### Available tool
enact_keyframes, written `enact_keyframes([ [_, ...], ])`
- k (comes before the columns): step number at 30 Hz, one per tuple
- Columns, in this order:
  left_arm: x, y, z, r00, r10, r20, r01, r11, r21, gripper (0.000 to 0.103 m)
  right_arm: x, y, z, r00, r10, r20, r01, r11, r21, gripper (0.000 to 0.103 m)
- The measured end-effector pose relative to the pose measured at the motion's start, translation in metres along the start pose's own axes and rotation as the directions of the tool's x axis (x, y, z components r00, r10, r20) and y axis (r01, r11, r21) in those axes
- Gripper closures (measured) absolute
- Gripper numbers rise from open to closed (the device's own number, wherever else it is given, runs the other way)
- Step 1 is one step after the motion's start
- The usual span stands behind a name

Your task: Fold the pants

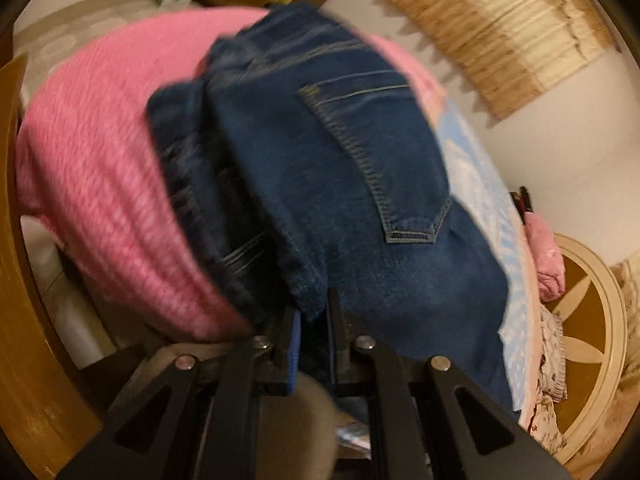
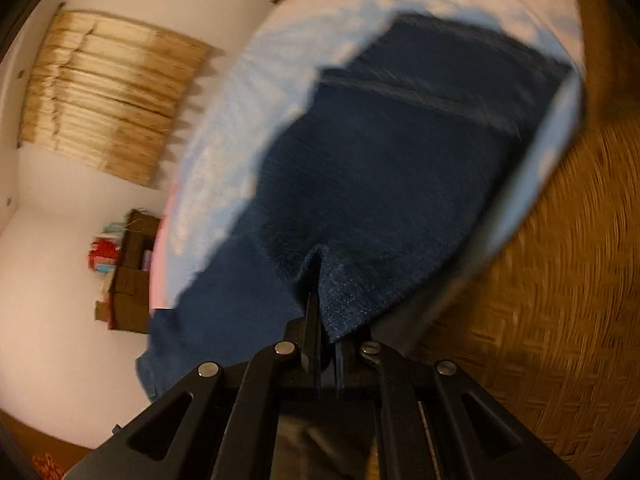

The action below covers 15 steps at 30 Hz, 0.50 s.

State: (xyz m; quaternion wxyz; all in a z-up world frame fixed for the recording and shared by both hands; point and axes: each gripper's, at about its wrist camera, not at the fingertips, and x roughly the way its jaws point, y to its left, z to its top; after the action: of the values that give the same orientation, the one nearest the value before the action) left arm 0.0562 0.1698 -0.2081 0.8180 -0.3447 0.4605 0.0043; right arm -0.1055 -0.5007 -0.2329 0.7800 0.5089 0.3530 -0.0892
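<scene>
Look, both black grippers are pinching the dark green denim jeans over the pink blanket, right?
Nearly. The denim jeans are dark blue, not green, as the left wrist view shows. Both the left gripper and the right gripper pinch them, above the pink blanket.

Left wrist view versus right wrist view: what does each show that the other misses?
Left only: the jeans' back pocket, a pink blanket, and the left gripper shut on a denim edge. Right only: a woven mat and the right gripper pinching denim. Both: the jeans, the light blue sheet, the bamboo wall hanging.
</scene>
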Motion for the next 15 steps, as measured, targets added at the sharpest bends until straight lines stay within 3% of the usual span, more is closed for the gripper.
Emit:
enact_keyframes([
  [8,0.01,-0.01,-0.002,0.999,0.052,0.006,-0.052,0.997,0.049,0.089,-0.001,-0.02,0.011,0.996,0.084,-0.004,-0.084,0.994,0.069,0.091],
  [11,0.013,-0.013,0.001,0.999,0.051,-0.006,-0.051,0.998,0.031,0.088,-0.005,-0.018,0.021,0.999,-0.02,-0.05,0.021,1.0,0.02,0.086],
  [12,0.014,-0.012,0.001,0.999,0.051,-0.006,-0.05,0.998,0.031,0.087,-0.008,-0.014,0.023,0.996,-0.065,-0.065,0.064,0.998,-0.018,0.08],
  [13,0.015,-0.012,0.002,0.999,0.053,-0.005,-0.053,0.998,0.029,0.086,-0.012,-0.012,0.024,0.992,-0.111,-0.066,0.107,0.993,-0.058,0.066],
  [15,0.016,-0.008,0.002,0.998,0.057,-0.003,-0.057,0.998,0.025,0.085,-0.033,-0.003,0.034,0.977,-0.211,-0.021,0.206,0.968,-0.145,0.059],
])
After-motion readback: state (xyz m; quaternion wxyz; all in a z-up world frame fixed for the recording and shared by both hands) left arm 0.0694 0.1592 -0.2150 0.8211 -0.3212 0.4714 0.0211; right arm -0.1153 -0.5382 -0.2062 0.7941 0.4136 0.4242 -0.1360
